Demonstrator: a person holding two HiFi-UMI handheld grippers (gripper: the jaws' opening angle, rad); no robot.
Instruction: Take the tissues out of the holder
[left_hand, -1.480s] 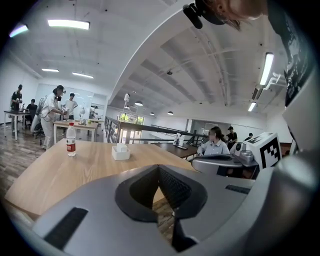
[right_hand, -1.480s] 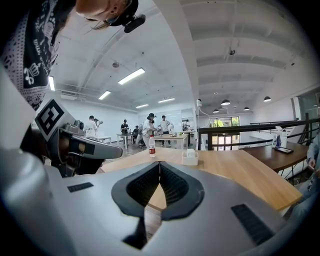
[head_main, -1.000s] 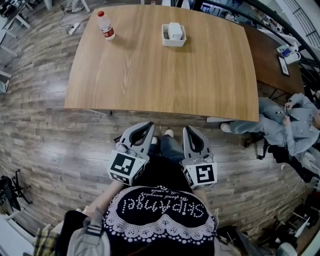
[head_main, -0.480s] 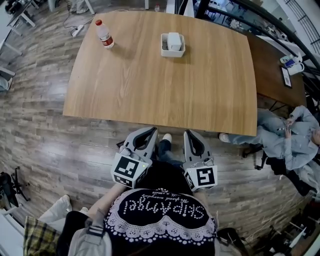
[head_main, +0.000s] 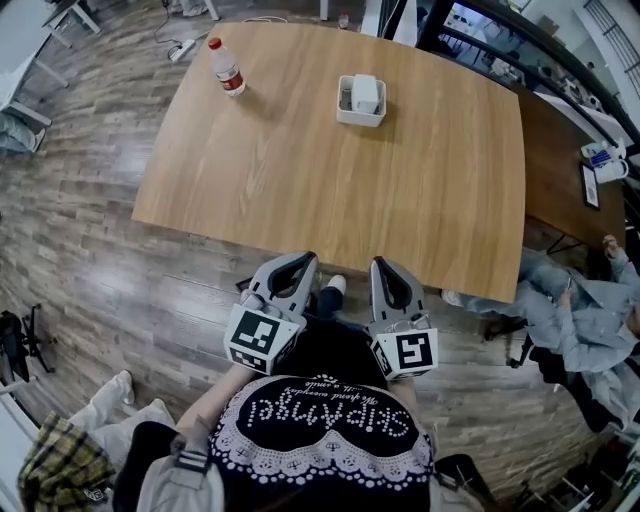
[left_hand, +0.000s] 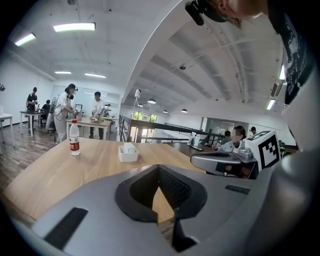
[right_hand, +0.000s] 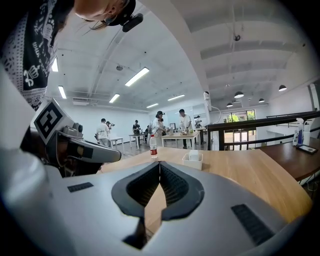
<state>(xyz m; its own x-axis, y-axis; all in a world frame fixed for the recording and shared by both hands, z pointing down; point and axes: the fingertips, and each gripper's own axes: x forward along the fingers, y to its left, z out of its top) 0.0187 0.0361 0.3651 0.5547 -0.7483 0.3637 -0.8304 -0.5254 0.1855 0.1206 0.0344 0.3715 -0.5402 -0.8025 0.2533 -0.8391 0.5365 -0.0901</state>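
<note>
A white holder (head_main: 361, 104) with white tissues (head_main: 366, 93) standing in it sits far back on the wooden table (head_main: 300, 170). The left gripper view shows the holder (left_hand: 128, 154) small and distant, and so does the right gripper view, where the holder (right_hand: 193, 160) is past the jaw tips. My left gripper (head_main: 304, 260) and right gripper (head_main: 379, 266) hang side by side at the table's near edge, far short of the holder. Both have their tips together and nothing between them.
A plastic water bottle (head_main: 227, 68) with a red label stands at the table's far left. A darker desk (head_main: 560, 150) adjoins on the right, where a seated person (head_main: 585, 320) is. Wood floor surrounds the table. Other people stand at tables in the background (left_hand: 65, 112).
Both grippers have come forward to the table's near edge. The table and holder have shifted in the head view as the person moved closer.
</note>
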